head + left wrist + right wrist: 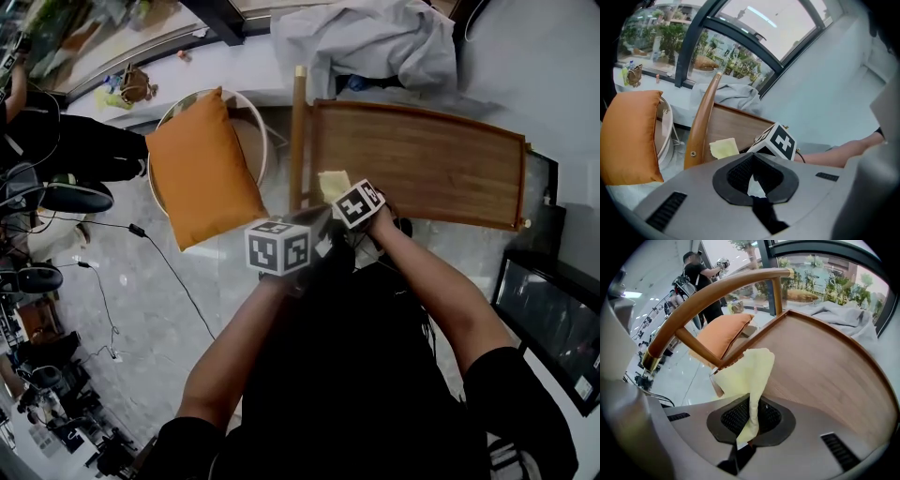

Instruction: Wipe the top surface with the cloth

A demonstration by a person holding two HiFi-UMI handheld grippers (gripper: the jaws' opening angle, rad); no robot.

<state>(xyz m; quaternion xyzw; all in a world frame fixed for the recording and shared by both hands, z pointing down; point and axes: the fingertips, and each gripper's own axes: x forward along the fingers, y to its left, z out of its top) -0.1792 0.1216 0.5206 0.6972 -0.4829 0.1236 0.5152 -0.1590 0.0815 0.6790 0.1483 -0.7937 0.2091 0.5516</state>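
**Head and gripper views.** Your right tongs (pixel 749 422) are clenched on the yellow cloth (pixel 747 371). At the tongs the cloth is gathered into a narrow strip. It then runs straight ahead of them and widens into a loose sheet.

The cloth's long axis follows the line of the right tongs. Its free end points away from you and slightly left. That end lies on the wooden desk (pixel 820 362) at the corner nearest the tongs, against the raised rim and beside the post of the curved wooden handle (pixel 708 291). In the head view only a small yellow patch of the cloth (pixel 333 184) shows, just ahead of the right tongs' marker cube.

Your left tongs (pixel 754 180) are closed, and nothing is caught between them. They are held just behind and to the left of the right tongs, short of the desk's near edge. The cloth and the handle stand ahead of them and to their left.

An orange cushion (pixel 202 169) leans on a white round-framed seat (pixel 258 122), left of both tongs and beyond the handle. A heap of grey fabric (pixel 366 42) lies past the desk's far rim, well ahead of the tongs.
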